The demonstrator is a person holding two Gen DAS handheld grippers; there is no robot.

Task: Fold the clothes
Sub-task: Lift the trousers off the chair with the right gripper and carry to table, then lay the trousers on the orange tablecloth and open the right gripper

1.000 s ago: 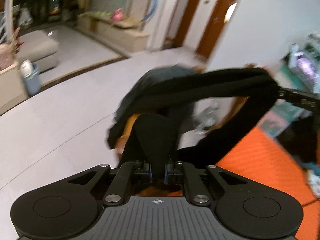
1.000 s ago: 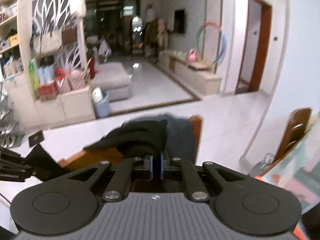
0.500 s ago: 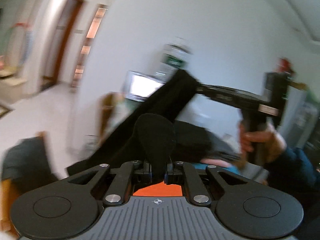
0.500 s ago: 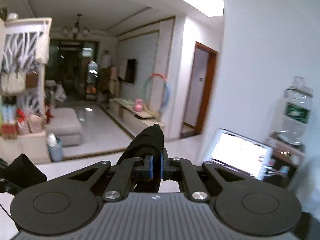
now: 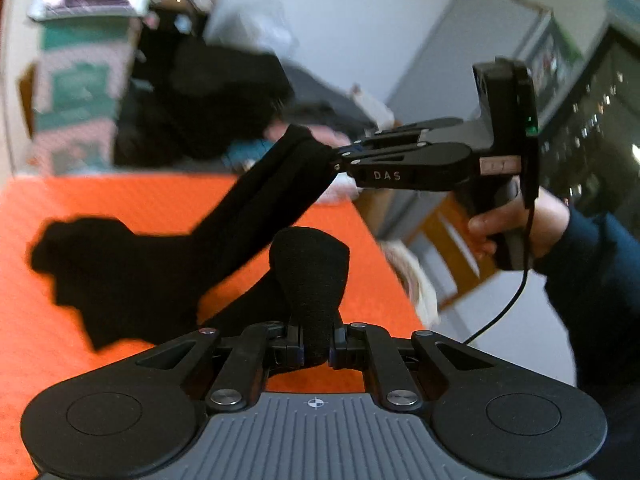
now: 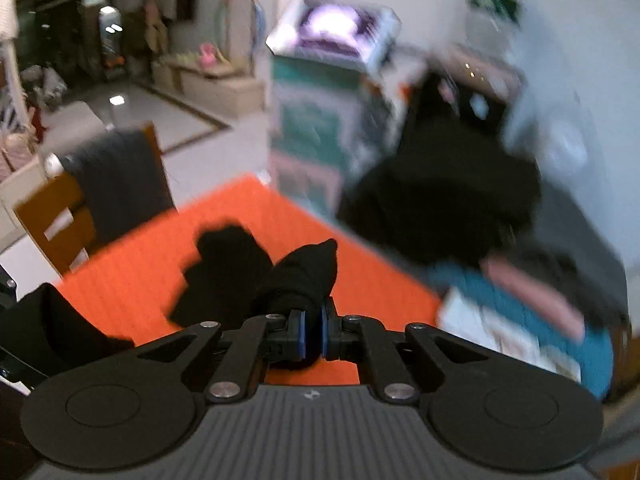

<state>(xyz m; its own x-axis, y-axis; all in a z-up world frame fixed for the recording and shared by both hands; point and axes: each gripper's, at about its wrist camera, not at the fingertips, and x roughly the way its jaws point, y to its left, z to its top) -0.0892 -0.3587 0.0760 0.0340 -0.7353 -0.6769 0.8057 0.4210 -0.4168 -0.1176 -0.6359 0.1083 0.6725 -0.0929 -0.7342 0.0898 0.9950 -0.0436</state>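
Two fisheye views, each from a camera mounted just behind a handheld gripper, looking forward and downward along its fingers. The left wrist view sits close above the orange mat (image 5: 100, 208), facing across it toward its far edge, with the right gripper (image 5: 340, 156) entering from the right. The right wrist view faces the mat's (image 6: 280, 216) far corner; both share the mat and the black garment (image 5: 132, 272) (image 6: 228, 276).

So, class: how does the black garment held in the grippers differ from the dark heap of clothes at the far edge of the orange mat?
The black garment hangs stretched between the left gripper and right gripper, its end trailing onto the orange mat. The heap of clothes sits bunched and untouched beyond the mat. Both look black.
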